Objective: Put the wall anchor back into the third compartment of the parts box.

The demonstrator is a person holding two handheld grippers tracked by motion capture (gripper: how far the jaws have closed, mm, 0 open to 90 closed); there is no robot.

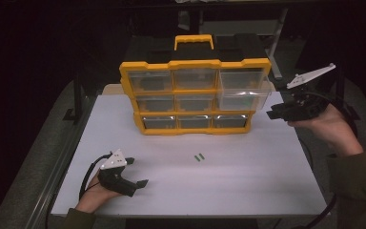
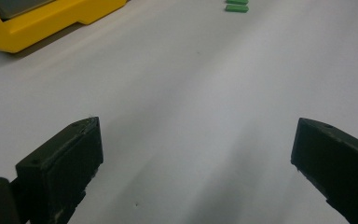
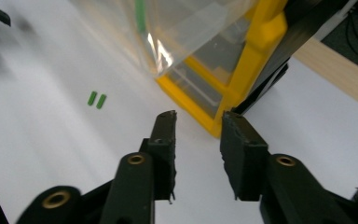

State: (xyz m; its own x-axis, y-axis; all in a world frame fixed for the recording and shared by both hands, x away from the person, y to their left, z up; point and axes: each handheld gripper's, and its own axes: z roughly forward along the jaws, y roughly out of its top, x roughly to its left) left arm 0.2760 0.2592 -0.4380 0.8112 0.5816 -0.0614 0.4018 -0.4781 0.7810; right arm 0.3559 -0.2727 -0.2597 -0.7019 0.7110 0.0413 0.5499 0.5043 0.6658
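Beside the right end of the yellow drawer cabinet (image 1: pixel 195 95), at about three o'clock on the desk (image 1: pixel 248 181), the right tool (image 1: pixel 277 114) is hanging just off the middle row's right drawer (image 1: pixel 244 98), which is sticking out of its slot. Its jaws are standing a little apart with nothing between them, so it is released; in the right gripper view they are pointing at the cabinet's yellow corner post, the clear drawer wall lying at twelve o'clock above them. I judge the step in hand to be the work on this pulled-out drawer. The next move is probably calling for either a reach to the two green pieces (image 1: pixel 199 157) lying side by side near the desk's middle, or a push on the drawer front.

At seven o'clock the left tool (image 1: pixel 136 172) is resting near the desk with its jaws spread wide and empty, the green pieces well apart from it toward one o'clock.

Whether the open drawer is holding anything is hard to tell: glare is crossing its clear wall, and a green streak seen through it is blurred. The room behind the cabinet is staying too dark to read.
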